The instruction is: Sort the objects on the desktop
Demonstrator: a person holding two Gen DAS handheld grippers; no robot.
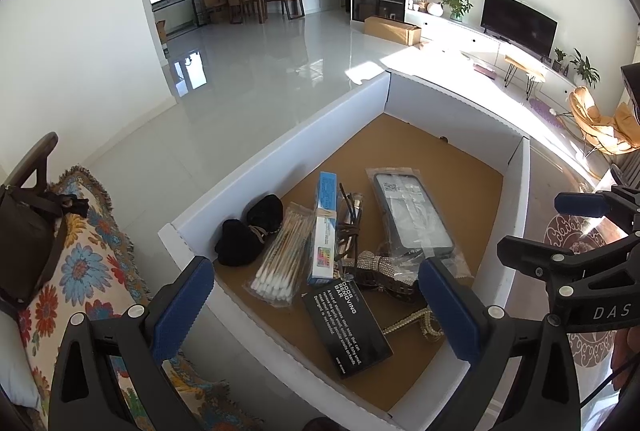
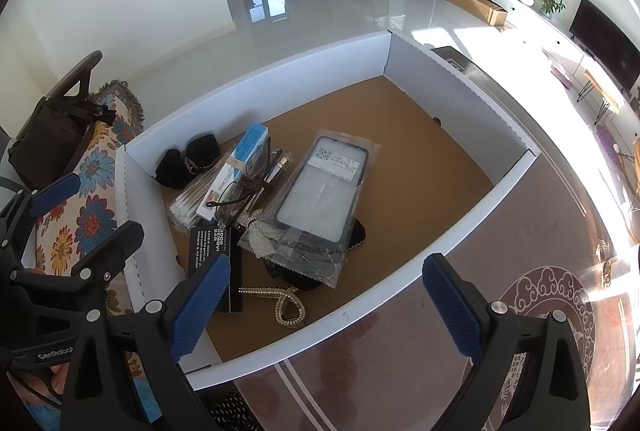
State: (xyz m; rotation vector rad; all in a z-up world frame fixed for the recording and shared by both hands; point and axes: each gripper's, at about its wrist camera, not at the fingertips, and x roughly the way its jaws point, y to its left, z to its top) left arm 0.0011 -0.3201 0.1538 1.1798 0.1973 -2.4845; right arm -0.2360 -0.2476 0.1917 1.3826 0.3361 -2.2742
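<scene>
A white cardboard box (image 1: 280, 147) (image 2: 260, 71) with a brown floor holds the sorted items. Inside lie a bagged phone case (image 1: 412, 215) (image 2: 324, 183), a bag of cotton swabs (image 1: 280, 255) (image 2: 192, 199), a blue-and-white carton (image 1: 324, 227) (image 2: 236, 171), a black "odor removing bar" card (image 1: 348, 327) (image 2: 208, 247), two black pouches (image 1: 248, 235) (image 2: 188, 161), a rhinestone bow (image 1: 376, 267) (image 2: 260, 235) and a bead chain (image 1: 416, 323) (image 2: 284, 303). My left gripper (image 1: 318, 307) hangs open above the box's near corner, holding nothing. My right gripper (image 2: 326, 307) is open over the box's near wall, also holding nothing.
A chair with a floral cushion (image 1: 80, 255) and a dark bag (image 1: 28, 231) stands left of the box. The box rests on a patterned brown tabletop (image 2: 400, 351). In each wrist view the other gripper shows at the edge, close beside the box. Beyond is a glossy white floor.
</scene>
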